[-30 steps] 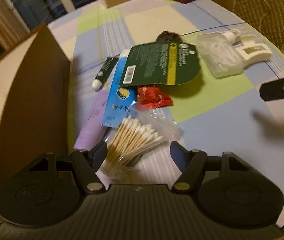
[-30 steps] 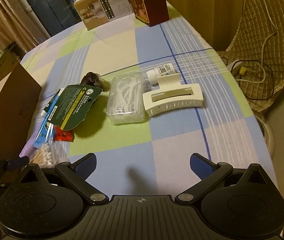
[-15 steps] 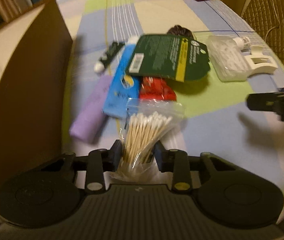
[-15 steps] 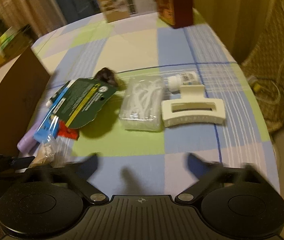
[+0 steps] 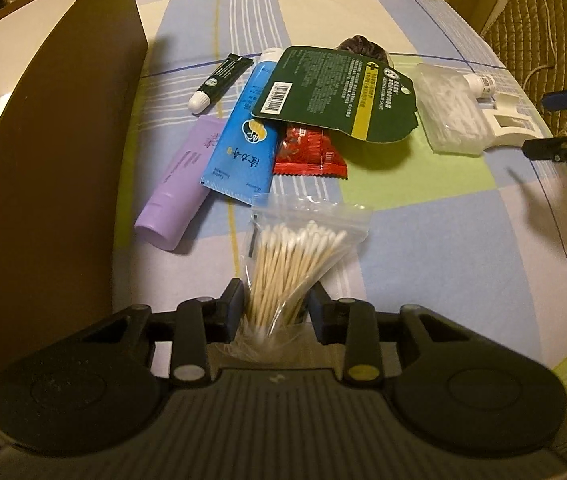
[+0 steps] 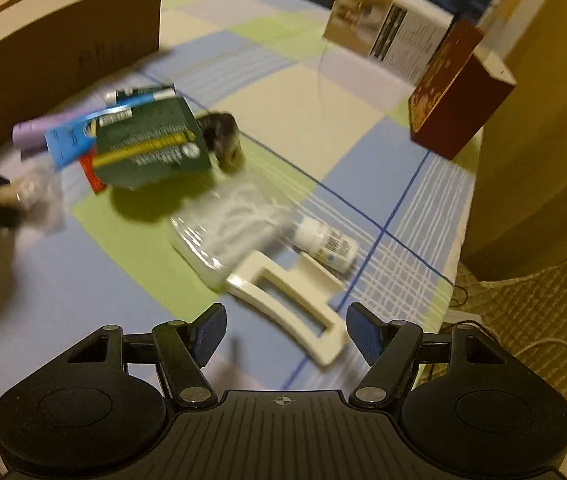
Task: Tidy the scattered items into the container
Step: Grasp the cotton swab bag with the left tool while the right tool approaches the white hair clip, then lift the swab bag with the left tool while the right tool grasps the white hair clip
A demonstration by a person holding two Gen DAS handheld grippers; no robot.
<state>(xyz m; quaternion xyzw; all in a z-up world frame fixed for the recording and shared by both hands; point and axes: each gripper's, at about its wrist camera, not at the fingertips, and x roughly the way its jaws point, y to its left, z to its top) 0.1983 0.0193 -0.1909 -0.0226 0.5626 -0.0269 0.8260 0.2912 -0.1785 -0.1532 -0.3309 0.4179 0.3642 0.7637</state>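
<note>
Swab bag: clear bag of cotton swabs (image 5: pixel 287 264) at the near edge of the pile on the checked tablecloth (image 5: pixel 443 248); stick ends sit between the fingers, cotton tips fan away from the camera.
Left gripper: left gripper (image 5: pixel 273 300) clenched on the bag's lower end, both pads against the bundle.
Grip risk: hold is on thin film and loose sticks, near one end only. On a lift the bag may droop or pivot, and swabs may slide inside the film so the pinch slackens.
Bag top: cannot tell whether the strip at the far end is sealed; if not, tipping it downward could spill swabs.
Neighbours: blue sachet (image 5: pixel 243 140) and purple tube (image 5: pixel 181 188) lie just beyond the bag's far edge; dragging instead of lifting could shove them.
Container: cardboard box (image 5: pixel 55 152) stands just left, its wall tall. A low carry could catch the bag on the rim.
Right gripper: right gripper (image 6: pixel 285 334) spread wide, holding nothing, hovering by the white hair claw (image 6: pixel 287 300); that view is motion-blurred.
Crowding: claw touches the clear floss-pick box (image 6: pixel 227 224) and small white bottle (image 6: pixel 327 244); a hasty grab could knock either.
</note>
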